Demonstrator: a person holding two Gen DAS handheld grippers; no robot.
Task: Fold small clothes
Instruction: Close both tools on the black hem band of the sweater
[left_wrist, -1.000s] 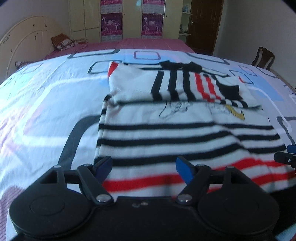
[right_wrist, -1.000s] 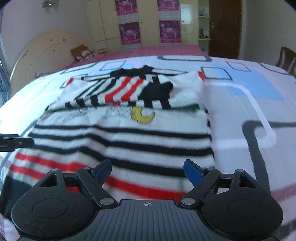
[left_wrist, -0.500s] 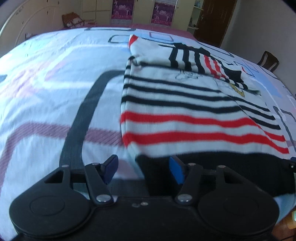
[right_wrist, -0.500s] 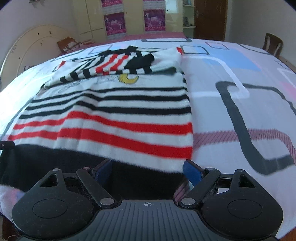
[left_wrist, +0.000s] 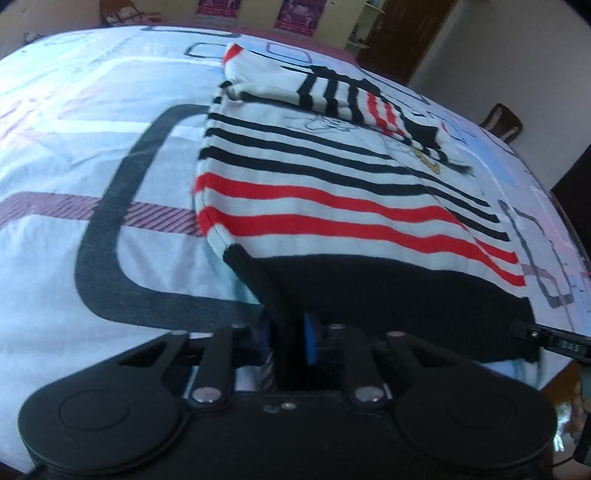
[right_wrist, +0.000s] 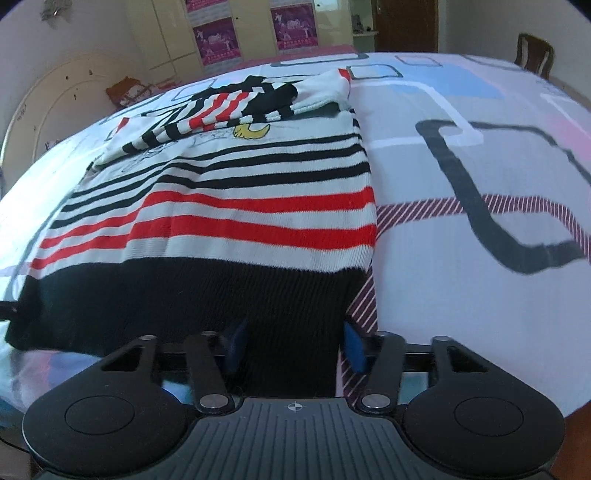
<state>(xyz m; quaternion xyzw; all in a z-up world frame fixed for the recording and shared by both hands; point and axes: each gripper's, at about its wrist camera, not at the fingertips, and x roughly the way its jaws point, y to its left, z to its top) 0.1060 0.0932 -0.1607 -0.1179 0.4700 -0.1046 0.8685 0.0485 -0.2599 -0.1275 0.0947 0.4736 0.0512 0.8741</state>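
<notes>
- Here, a striped sweater (left_wrist: 332, 192) lies flat on the bed (left_wrist: 74, 155), its sleeves folded across its far end and its black hem (right_wrist: 184, 295) at the near edge, closest to both grippers.
- The left gripper (left_wrist: 288, 339) tilts steeply down at the hem's left corner; its blue fingers (left_wrist: 309, 341) are clenched tight on a raised pinch of the black hem, which lifts off the bed into a ridge running back to the corner.
- The right gripper (right_wrist: 291, 343) also tilts steeply down, at the hem's right corner. Its fingers (right_wrist: 354, 347) are closing, with the black hem between them; the right pad sits just at the hem's edge, by the bed's striped maroon band, and the left pad lies against the black knit. From this view I cannot tell whether the pads already press the cloth.
- In the left view a tip of the right gripper (left_wrist: 546, 338) shows at the hem's far right corner.
- Beyond the sweater, past the far end of the bed, stand a wardrobe (right_wrist: 166, 33) bearing pink posters (right_wrist: 293, 26), a dark door (right_wrist: 406, 26) and a chair (right_wrist: 533, 55).
</notes>
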